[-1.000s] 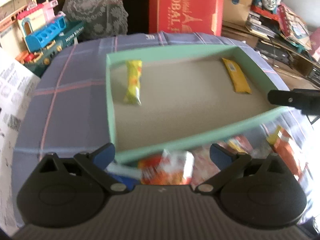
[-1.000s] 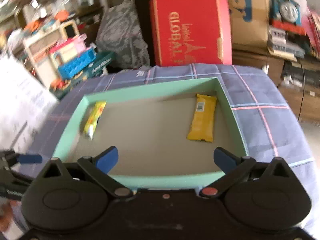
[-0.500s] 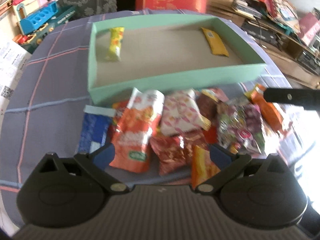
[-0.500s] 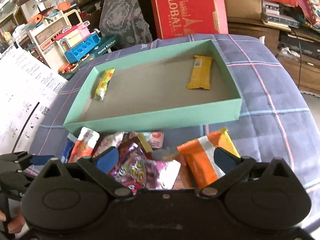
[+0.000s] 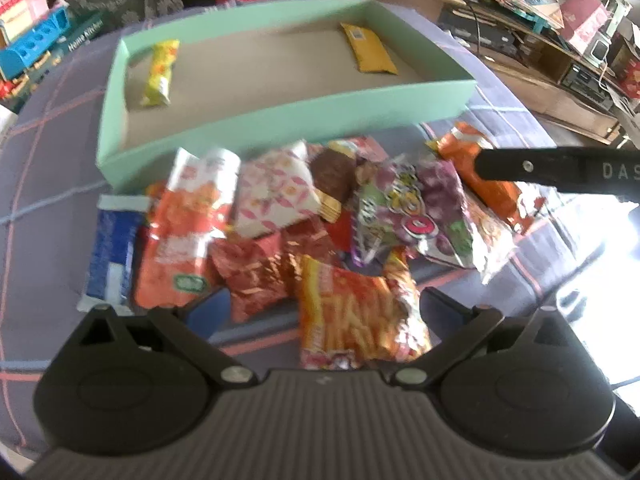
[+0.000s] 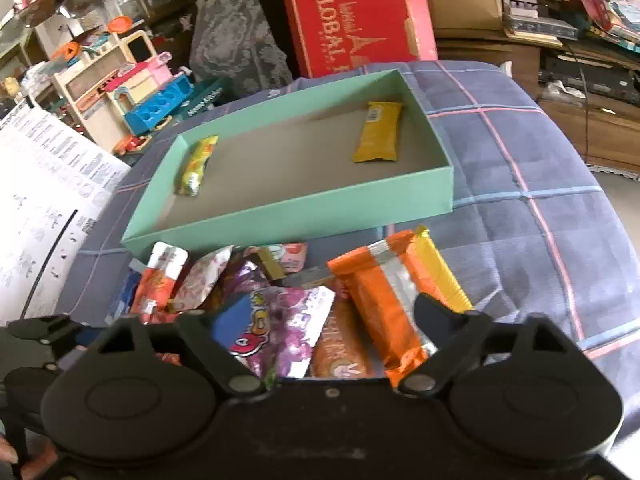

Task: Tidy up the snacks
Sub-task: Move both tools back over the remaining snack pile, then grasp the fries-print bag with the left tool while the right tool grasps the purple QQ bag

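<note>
Left wrist view: the left tongs [image 5: 316,312] gape wide and hold nothing, low in frame, over the heaped snack packets [image 5: 320,216]; the green tray [image 5: 280,110] lies above. Right wrist view: the right tongs [image 6: 324,320] are likewise spread and unladen above the orange packet [image 6: 384,300], with bare plaid table [image 6: 540,220] at right.

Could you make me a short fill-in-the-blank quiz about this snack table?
1. The green tray already holds ____ snacks.
2. The plain yellow bar lies near the tray's ____ end.
3. Both the left hand-held gripper and the right hand-held gripper are ____ and hold nothing.
4. The snack pile lies ____ the tray.

Missing: two; right; open; outside
</note>
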Motion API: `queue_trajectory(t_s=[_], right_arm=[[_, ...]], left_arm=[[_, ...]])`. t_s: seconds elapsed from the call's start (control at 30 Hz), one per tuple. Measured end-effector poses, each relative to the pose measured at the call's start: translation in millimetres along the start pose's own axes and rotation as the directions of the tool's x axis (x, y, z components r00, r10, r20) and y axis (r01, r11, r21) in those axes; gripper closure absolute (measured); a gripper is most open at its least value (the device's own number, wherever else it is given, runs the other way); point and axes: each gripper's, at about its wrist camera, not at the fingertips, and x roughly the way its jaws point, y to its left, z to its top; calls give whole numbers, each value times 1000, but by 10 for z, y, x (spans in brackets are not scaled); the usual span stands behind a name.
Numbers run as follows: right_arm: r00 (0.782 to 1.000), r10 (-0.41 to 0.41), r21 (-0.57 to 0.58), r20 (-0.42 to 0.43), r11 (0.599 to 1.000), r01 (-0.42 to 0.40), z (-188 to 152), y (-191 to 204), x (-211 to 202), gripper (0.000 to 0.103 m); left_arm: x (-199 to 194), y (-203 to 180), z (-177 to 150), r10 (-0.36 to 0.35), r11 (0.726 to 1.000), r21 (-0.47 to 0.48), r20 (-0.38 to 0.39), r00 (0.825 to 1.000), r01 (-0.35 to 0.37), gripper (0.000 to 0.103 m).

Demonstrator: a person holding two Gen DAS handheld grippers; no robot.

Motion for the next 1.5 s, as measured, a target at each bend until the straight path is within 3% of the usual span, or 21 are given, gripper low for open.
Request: queue_trajectory(t_s=[0.2,0.37,0.63,0.83,1.1,1.27,1.33,1.37,1.4,1.5], right_arm=[[1000,16,7,11,1000,-16,18,21,19,18],[999,39,-66,25,997,-38,95,223,102,23],[996,70,-168,-55,983,-78,98,499,431,39],[989,77,-202,-130,974,-102,-122,563,431,39],[983,65,-199,-172,975,-99,-230,598,527,38],[985,63,-176,-161,980,-91,-224,624,543,27],[988,53,-182,-144,980,-79,-202,629,491,27],[990,48,-185,-136,980,-73,-190,629,469,27],[991,42,-190,-128,980,-66,-181,632,450,27],[993,19,-212,-119,976,-44,-174,676,412,27]], left_arm=[[112,-138,-33,-17,999,28,-41,999,18,0],[195,-111,-79,23,1000,20,-63,998,-22,0],[113,209,-217,41,998,-49,-55,998,-43,0],[110,402,-307,13,992,-123,-54,998,-20,0],[174,199,-328,24,999,-35,-47,999,-26,0],[165,123,-291,44,999,-24,-18,999,-45,2],[151,157,-289,57,998,-38,0,998,-57,8],[128,181,-299,57,998,-40,11,998,-56,24],[111,188,-303,38,999,-33,14,999,-38,33],[69,162,-332,68,998,8,39,997,-69,36]])
